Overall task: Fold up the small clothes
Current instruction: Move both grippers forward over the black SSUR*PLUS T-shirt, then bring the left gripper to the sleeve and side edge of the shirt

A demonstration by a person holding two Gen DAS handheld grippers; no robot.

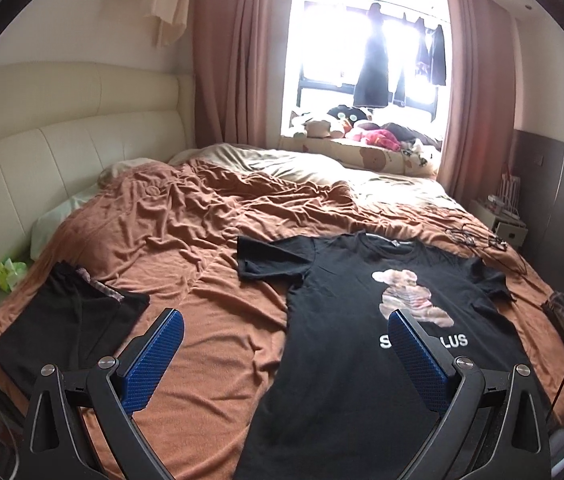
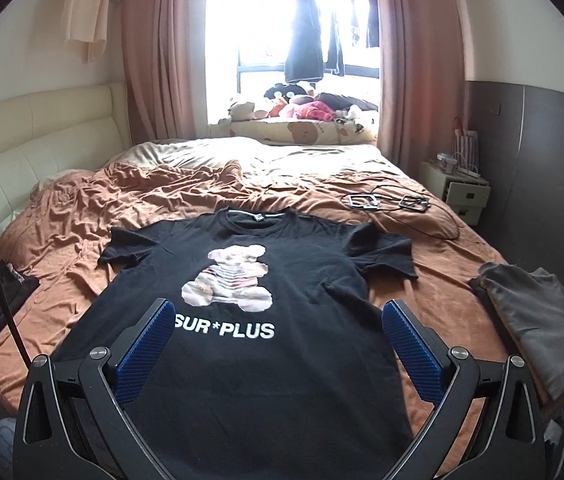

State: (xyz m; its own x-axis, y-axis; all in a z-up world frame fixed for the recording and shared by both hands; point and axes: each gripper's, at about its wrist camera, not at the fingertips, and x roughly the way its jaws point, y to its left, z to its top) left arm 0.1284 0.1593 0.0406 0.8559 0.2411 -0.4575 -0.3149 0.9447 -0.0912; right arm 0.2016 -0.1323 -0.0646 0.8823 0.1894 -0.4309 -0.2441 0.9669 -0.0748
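Note:
A black T-shirt with a teddy bear print and white "SUR*PLUS" lettering lies flat, face up, on the brown bedspread, both sleeves spread out. In the left wrist view the same T-shirt sits right of centre. My left gripper hovers open over the shirt's left edge and the bedspread, holding nothing. My right gripper is open above the shirt's lower half, its blue pads wide apart and empty.
A folded black garment lies at the bed's left edge. A pile of grey folded clothes sits at the right edge. Cables and glasses rest beyond the shirt. A cream headboard, nightstand and window-sill plush toys surround the bed.

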